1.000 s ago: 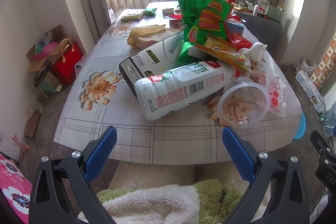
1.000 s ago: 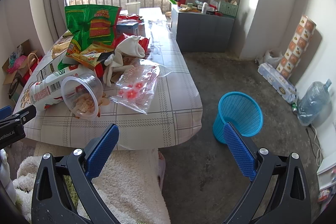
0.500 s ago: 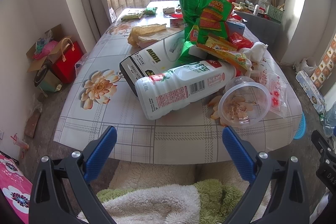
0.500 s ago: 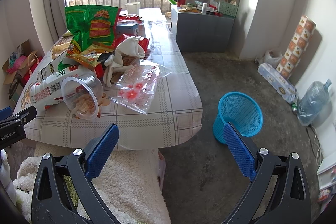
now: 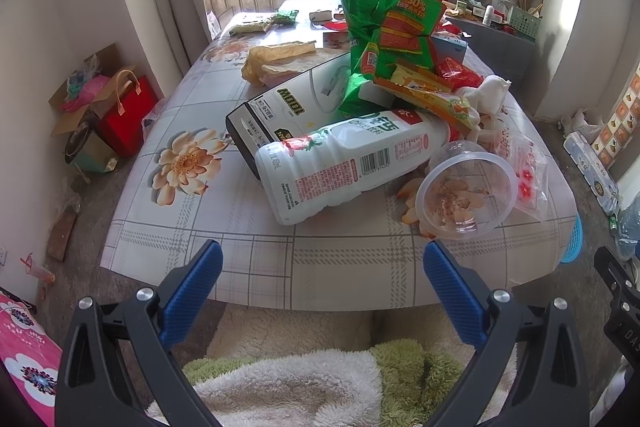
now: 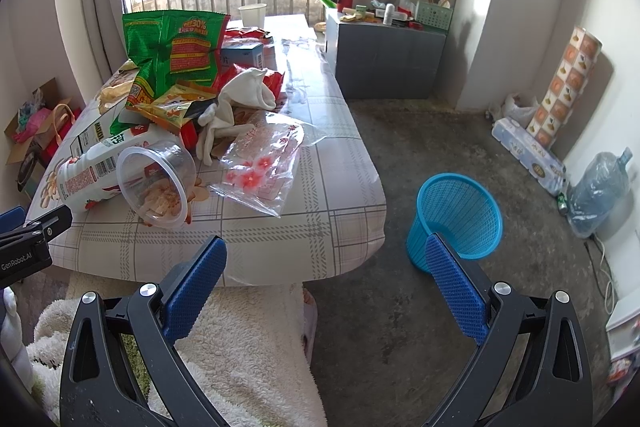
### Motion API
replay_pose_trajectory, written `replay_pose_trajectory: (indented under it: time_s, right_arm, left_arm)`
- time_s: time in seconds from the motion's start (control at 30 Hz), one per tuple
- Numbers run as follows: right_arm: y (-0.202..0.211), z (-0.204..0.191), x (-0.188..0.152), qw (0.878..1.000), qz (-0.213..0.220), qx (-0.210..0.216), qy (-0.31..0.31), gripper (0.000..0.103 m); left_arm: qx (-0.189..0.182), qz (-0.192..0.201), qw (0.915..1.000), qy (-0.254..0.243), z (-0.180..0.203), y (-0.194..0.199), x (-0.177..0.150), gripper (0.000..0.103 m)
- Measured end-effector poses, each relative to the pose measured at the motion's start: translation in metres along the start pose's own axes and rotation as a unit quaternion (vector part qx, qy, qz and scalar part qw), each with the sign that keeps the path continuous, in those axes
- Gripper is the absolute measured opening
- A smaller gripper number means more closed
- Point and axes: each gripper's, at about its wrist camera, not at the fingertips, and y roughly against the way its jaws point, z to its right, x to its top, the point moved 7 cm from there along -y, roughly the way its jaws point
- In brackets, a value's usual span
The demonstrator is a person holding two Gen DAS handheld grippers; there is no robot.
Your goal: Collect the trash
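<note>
Nearest: fleece blanket (image 5: 280, 379) in cream and green, below both grippers. Left gripper (image 5: 320, 267) with jaws spread wide, holding nothing, short of the worktop (image 5: 248, 227) edge. Right gripper (image 6: 326, 259) likewise released and empty, off the worktop's near right corner, looking partly at the floor.

Next out, on the worktop's near end: the trash pile. White plastic bottle (image 5: 344, 167) lying on its side, base toward the left gripper. Just beside it on the right, a clear plastic cup (image 5: 466, 189) tipped over, mouth toward the camera, scraps inside and some spilled at its rim. Right of the cup, a clear plastic bag (image 6: 262, 163) with red flower print, flat on the cloth.

Behind these: a black-and-white carton (image 5: 280, 107) under the bottle's far end, a white rag (image 6: 240, 99), orange and red wrappers, and a tall green snack bag (image 5: 384, 35) on top of the heap.

On the floor, well apart from the worktop on the right: blue basket (image 6: 456, 215), looks empty as far as can be seen.

Judgement: collecting looks not yet started, approach stage. Bottle or cup is the nearest pick. The bottle's body looks wide for the jaws, so close across its narrower part, then carry right to the basket.
</note>
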Motion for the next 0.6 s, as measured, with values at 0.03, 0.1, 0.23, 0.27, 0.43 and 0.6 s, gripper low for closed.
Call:
replay_pose_trajectory:
  time_s: [0.03,0.1,0.23,0.27,0.43,0.6]
  right_arm:
    - [-0.0001,-0.0005,0.0003,1.0,0.0,0.001,-0.001,0.096]
    - [0.0016,-0.0001,0.0008,1.0,0.0,0.004,-0.002,0.096]
    - [0.0034,0.0,0.0013,1.0,0.0,0.005,-0.003,0.096]
    - [0.0035,0.0,0.0014,1.0,0.0,0.006,-0.004,0.096]
    - [0.0024,0.0001,0.001,1.0,0.0,0.009,-0.008,0.096]
    - [0.0027,0.0,0.001,1.0,0.002,0.011,-0.013,0.096]
  left_arm:
    - [0.0,0.0,1.0,0.0,-0.0001,-0.0001,-0.0003,0.098]
    - [0.0,-0.002,1.0,0.001,-0.0001,0.0004,-0.0006,0.098]
    - [0.0,-0.004,1.0,0.001,0.0003,0.0017,0.0001,0.098]
    - [0.0,-0.005,1.0,0.001,0.0001,0.0016,0.0007,0.098]
    - [0.0,-0.005,1.0,0.001,0.0001,0.0017,0.0004,0.098]
    - [0.0,-0.007,1.0,0.002,-0.0003,0.0014,-0.0003,0.098]
